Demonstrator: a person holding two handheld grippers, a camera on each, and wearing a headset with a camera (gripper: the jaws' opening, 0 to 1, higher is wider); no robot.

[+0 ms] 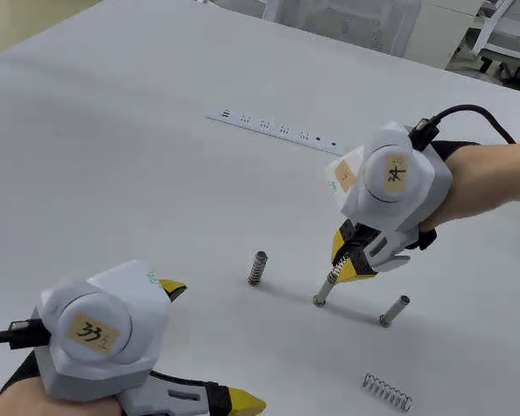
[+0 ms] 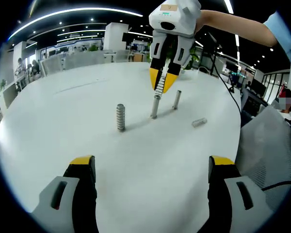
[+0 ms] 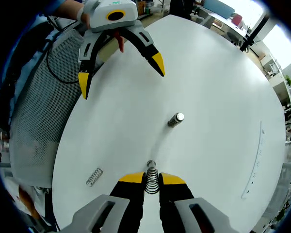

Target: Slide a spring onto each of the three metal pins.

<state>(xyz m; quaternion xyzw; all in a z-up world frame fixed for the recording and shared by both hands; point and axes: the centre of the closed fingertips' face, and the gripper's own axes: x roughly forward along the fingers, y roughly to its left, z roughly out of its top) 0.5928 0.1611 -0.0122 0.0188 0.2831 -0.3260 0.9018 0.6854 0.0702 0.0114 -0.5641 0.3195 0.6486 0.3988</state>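
Note:
Three metal pins stand on the white table. The left pin (image 1: pixel 257 268) (image 2: pixel 120 117) (image 3: pixel 176 118) wears a spring. Over the middle pin (image 1: pixel 321 294) (image 2: pixel 154 108) my right gripper (image 1: pixel 342 264) (image 2: pixel 162 81) (image 3: pixel 152 180) is shut on a spring (image 1: pixel 334 274) (image 3: pixel 152 176), whose lower end meets the pin's top (image 3: pixel 151 164). The right pin (image 1: pixel 394 310) (image 2: pixel 176 99) is bare. A loose spring (image 1: pixel 386 392) (image 2: pixel 199 122) (image 3: pixel 94 176) lies flat near it. My left gripper (image 1: pixel 208 345) (image 2: pixel 152 165) (image 3: pixel 119 53) stands open, well short of the pins, holding nothing.
A white power strip (image 1: pixel 273 128) (image 3: pixel 257 165) lies on the table beyond the pins. A cable (image 1: pixel 468 113) runs from the right gripper along the person's arm. Office chairs and desks stand past the table's far edge.

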